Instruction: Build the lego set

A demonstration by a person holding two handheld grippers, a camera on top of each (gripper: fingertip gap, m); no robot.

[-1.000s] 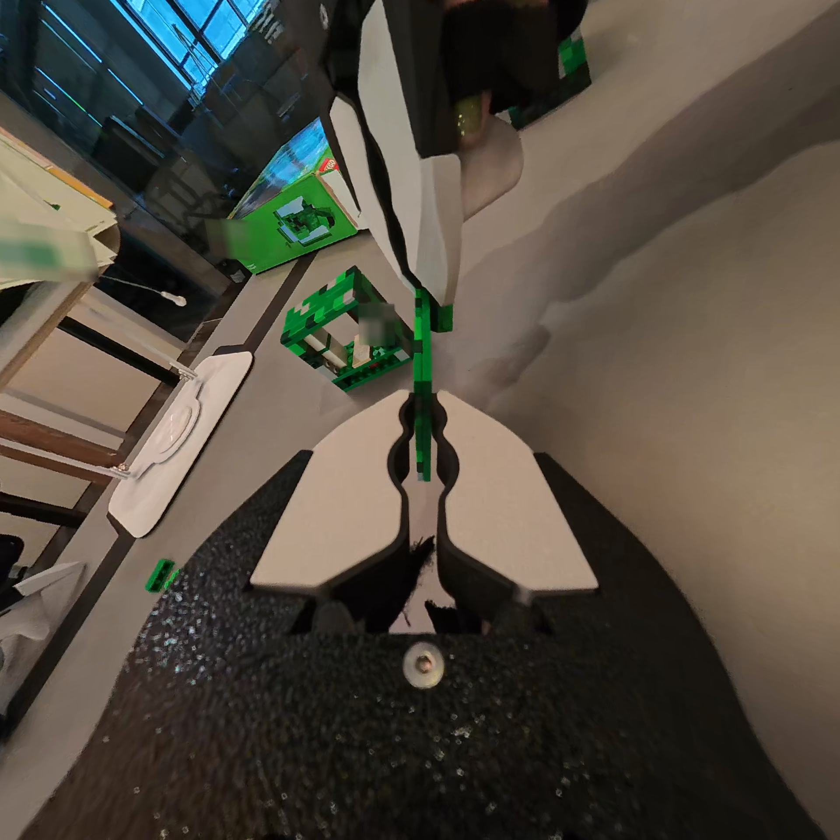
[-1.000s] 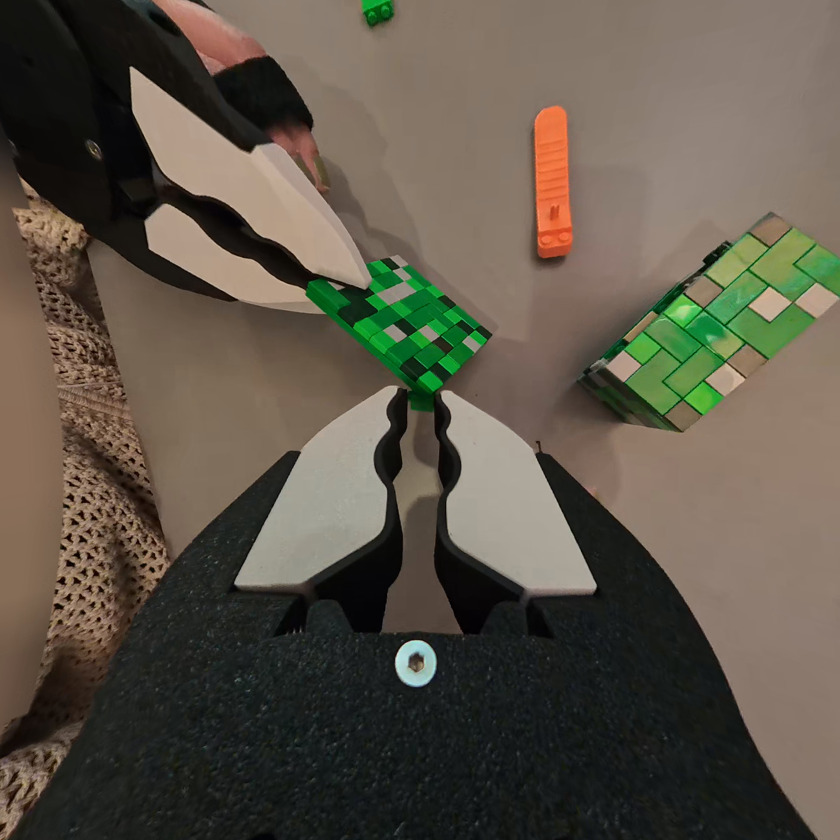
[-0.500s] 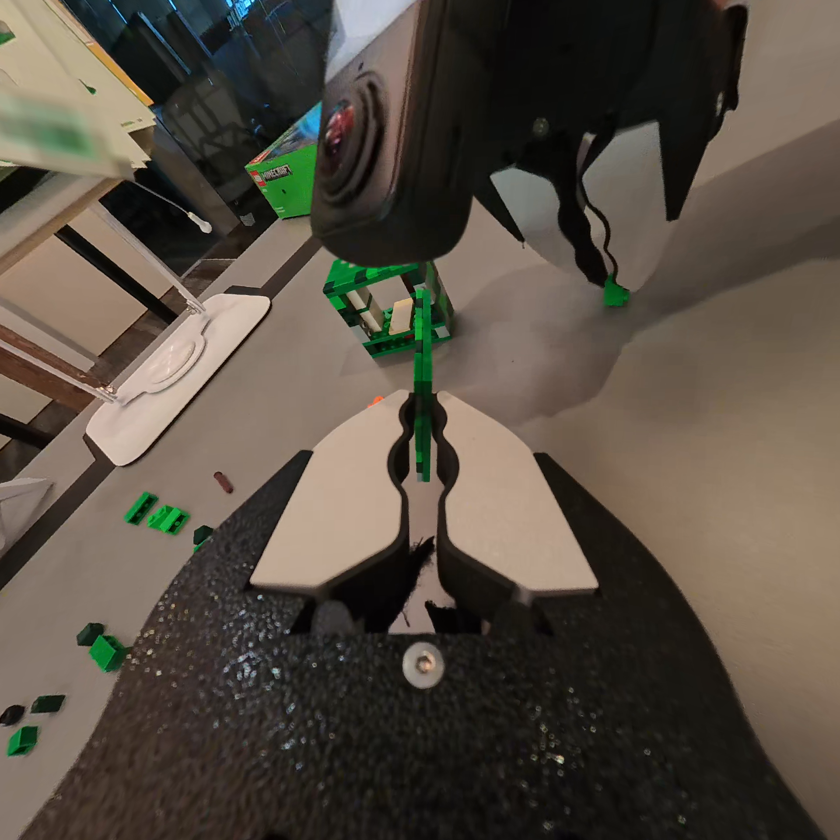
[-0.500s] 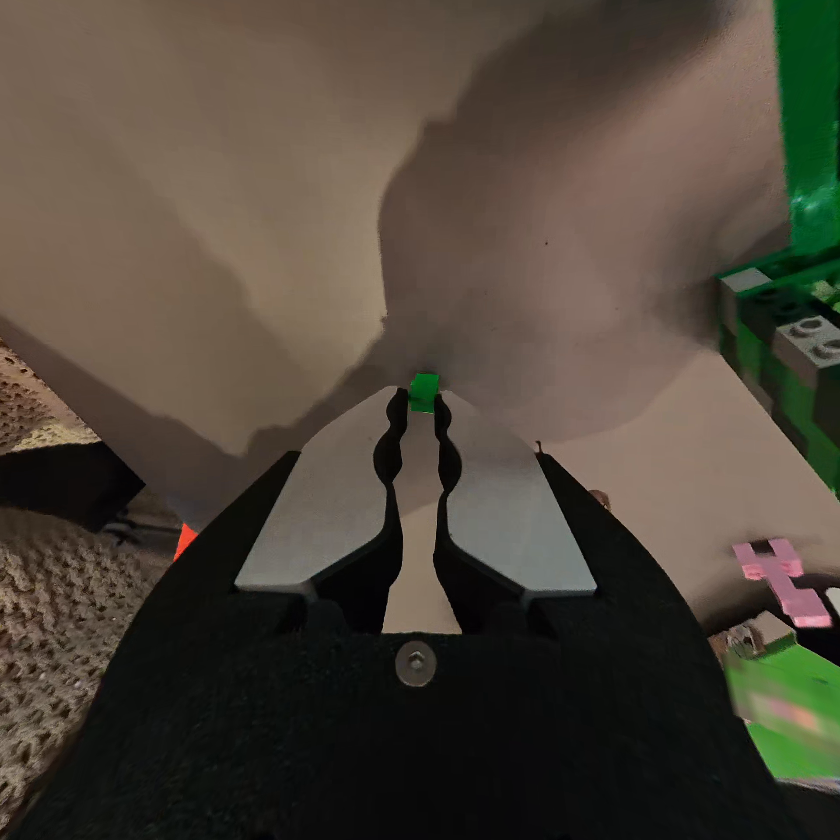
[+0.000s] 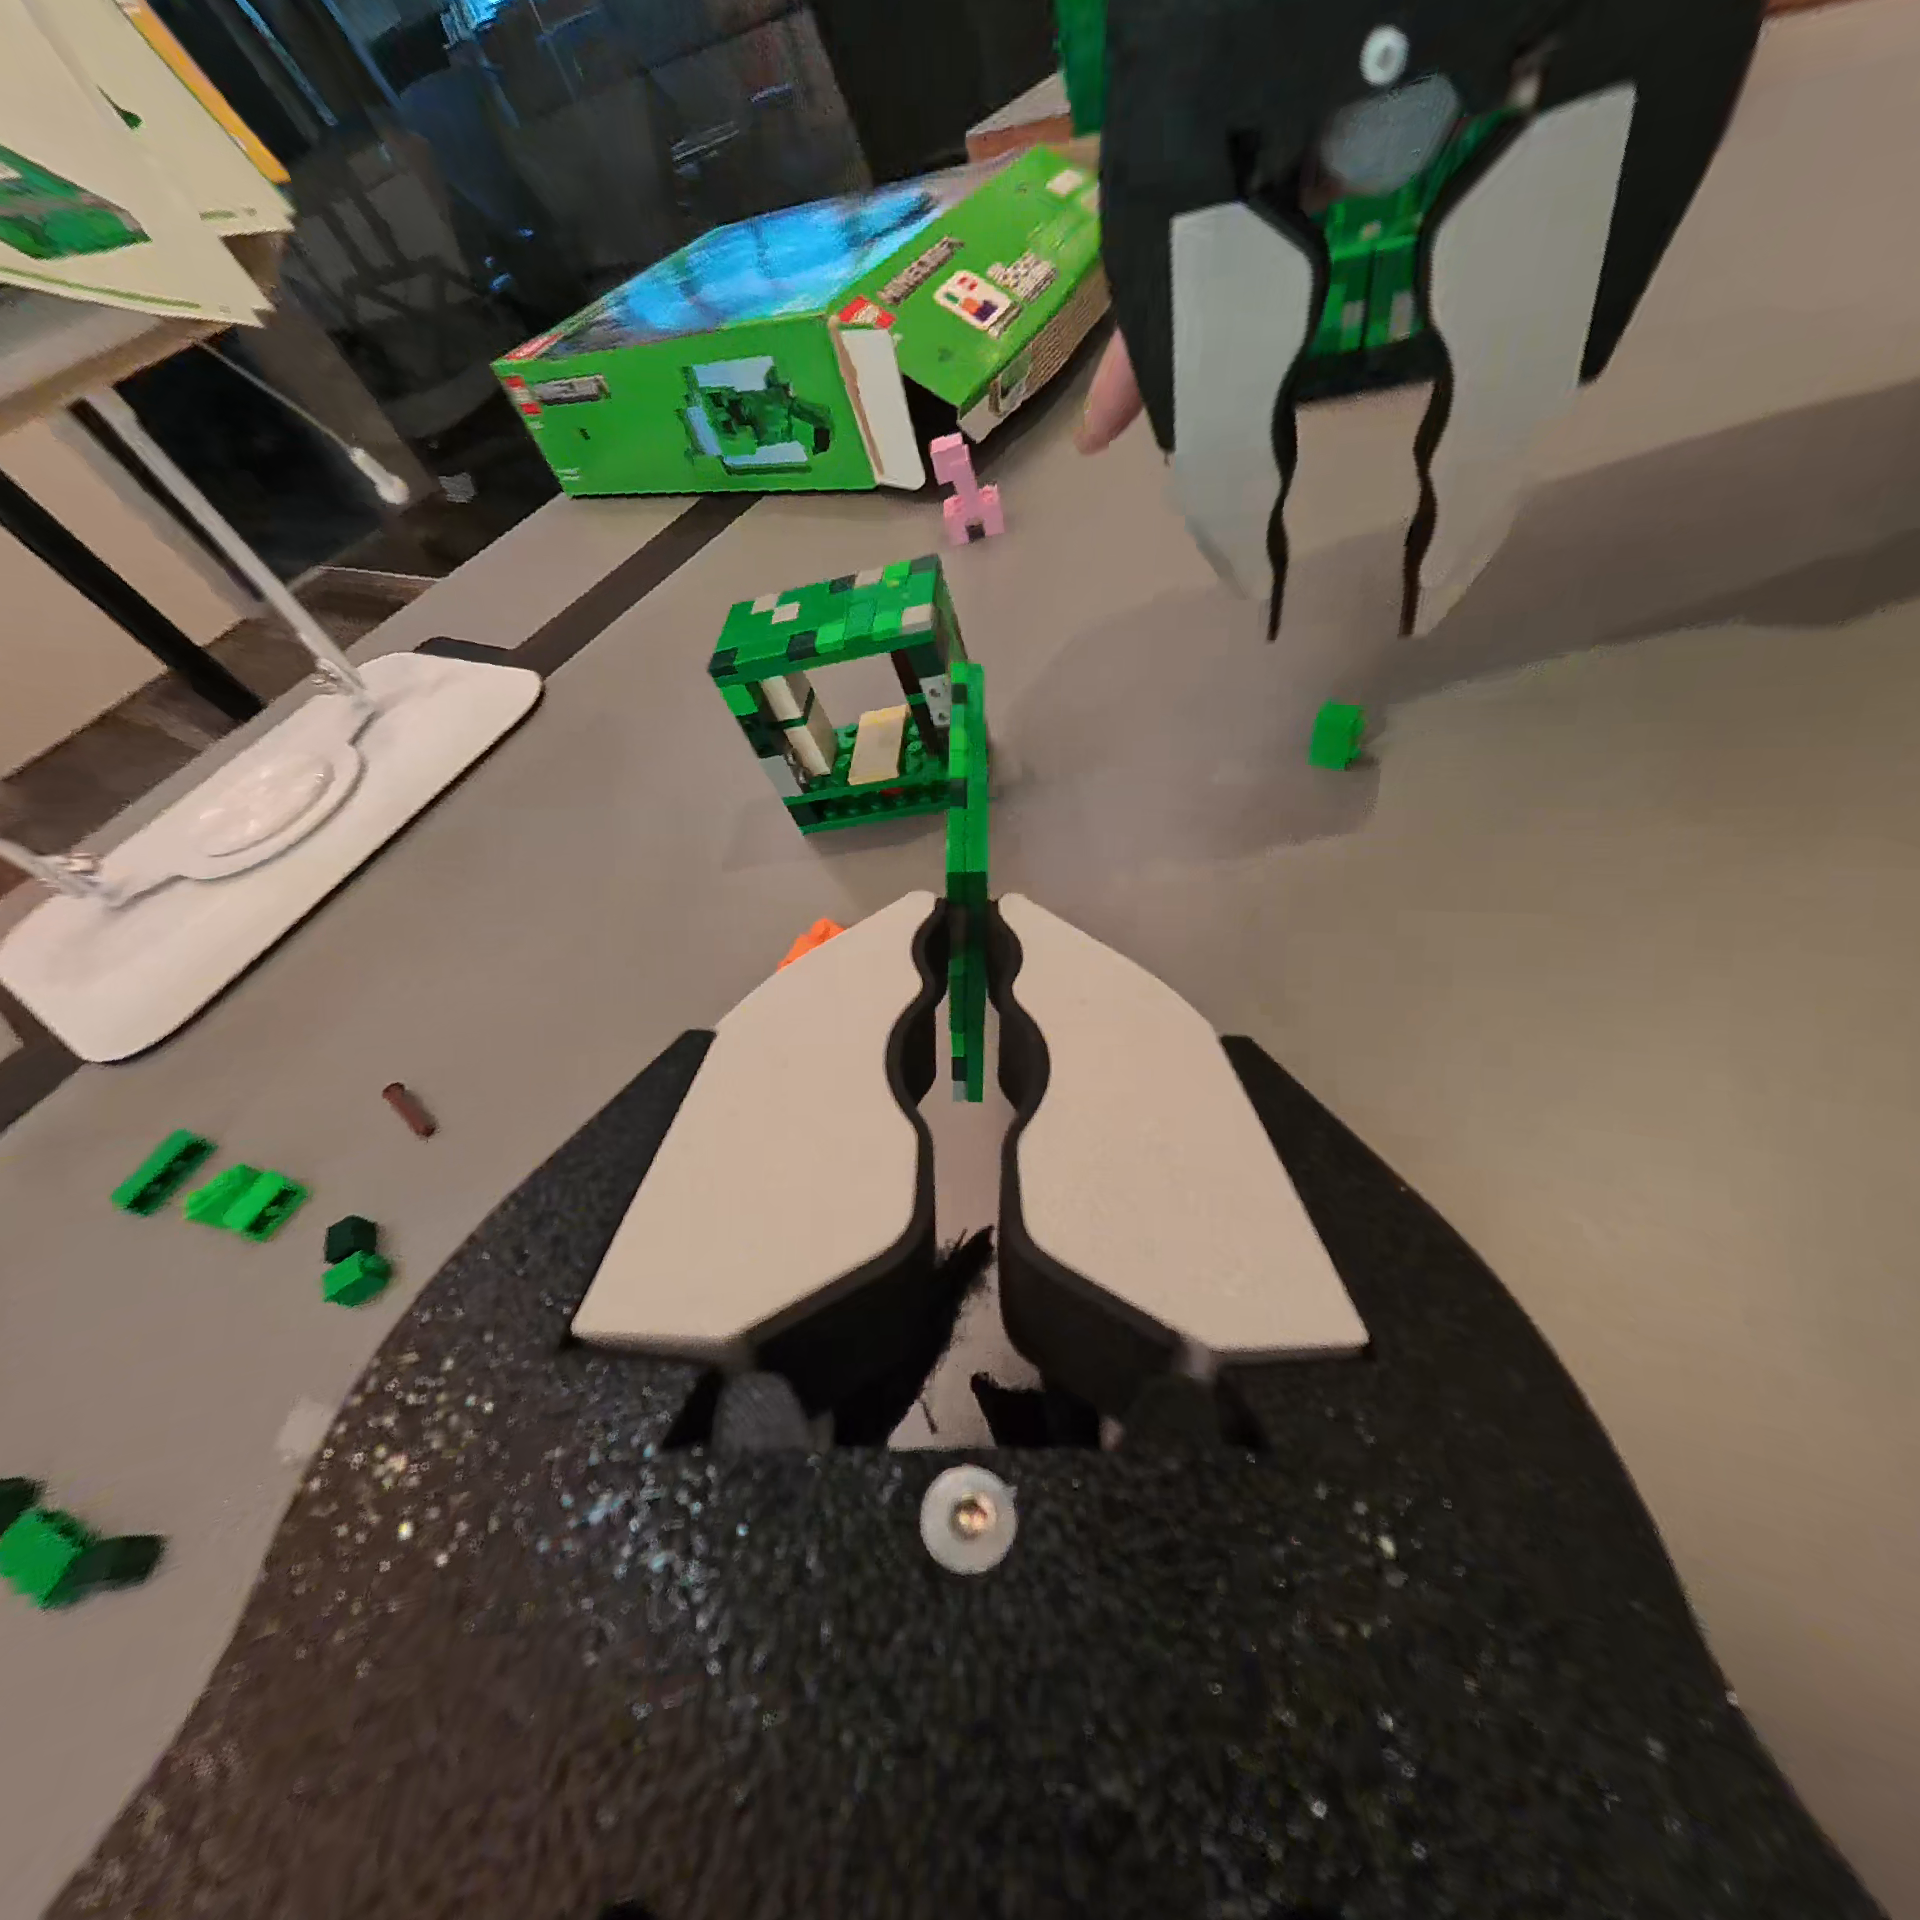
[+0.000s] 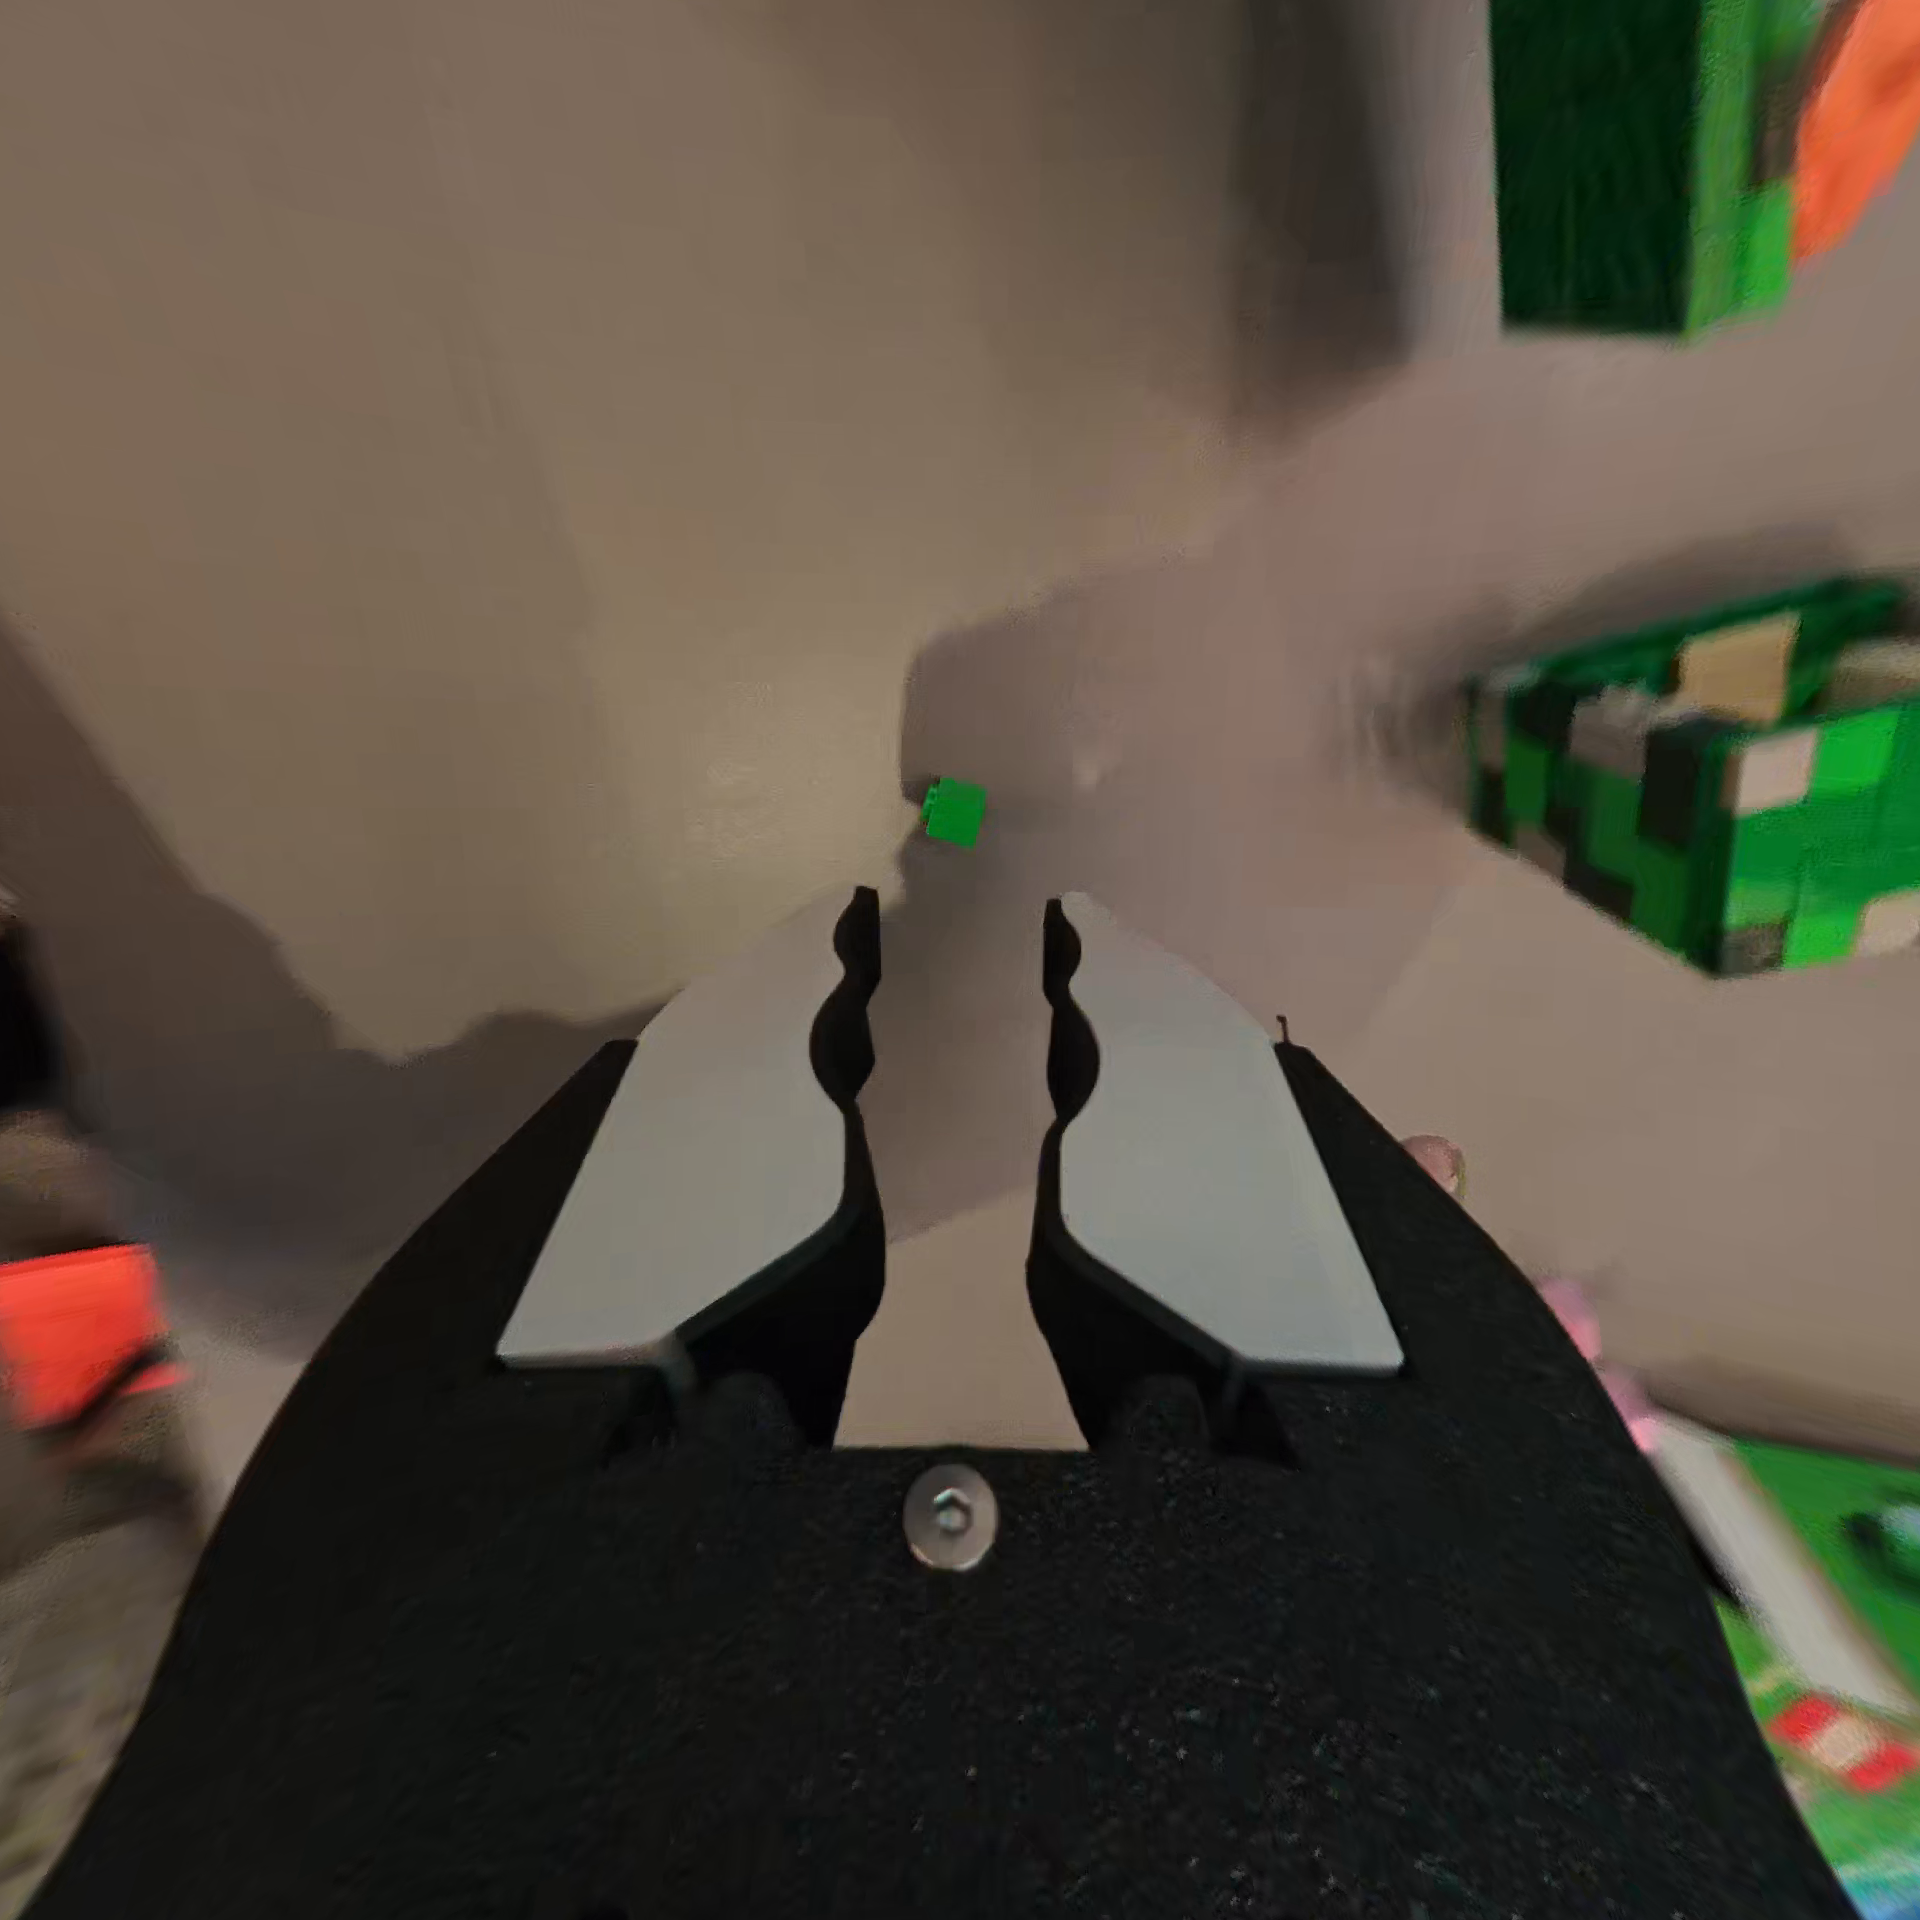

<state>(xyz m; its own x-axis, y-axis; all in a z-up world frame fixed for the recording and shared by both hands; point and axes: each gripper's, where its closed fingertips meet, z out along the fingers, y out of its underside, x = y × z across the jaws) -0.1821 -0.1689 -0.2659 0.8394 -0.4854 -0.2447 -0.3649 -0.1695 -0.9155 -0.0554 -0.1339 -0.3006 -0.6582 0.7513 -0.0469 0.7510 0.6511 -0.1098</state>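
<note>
My left gripper [image 5: 968, 914] is shut on a flat green tiled lego panel [image 5: 966, 831], held edge-on and upright above the table. Beyond it a hollow green cube-shaped lego build [image 5: 842, 696] stands on the grey table. My right gripper [image 6: 961, 904] is open and empty; it also shows in the left wrist view [image 5: 1340, 613], hanging fingers-down at the upper right. A small green brick [image 6: 954, 812] lies on the table just past its fingertips, and it also shows in the left wrist view [image 5: 1335, 736]. The right wrist view is blurred.
A green set box [image 5: 748, 384] lies at the table's back with a small pink figure [image 5: 966, 494] beside it. Loose green bricks [image 5: 244, 1200] and a brown pin [image 5: 408, 1109] lie at the left. A white stand base [image 5: 239, 831] sits at the left edge. An orange tool [image 5: 812, 940] peeks behind my left fingers.
My right gripper has opened and let go of the small green brick, which now lies on the table. The left gripper has tilted back with the panel still in it.
</note>
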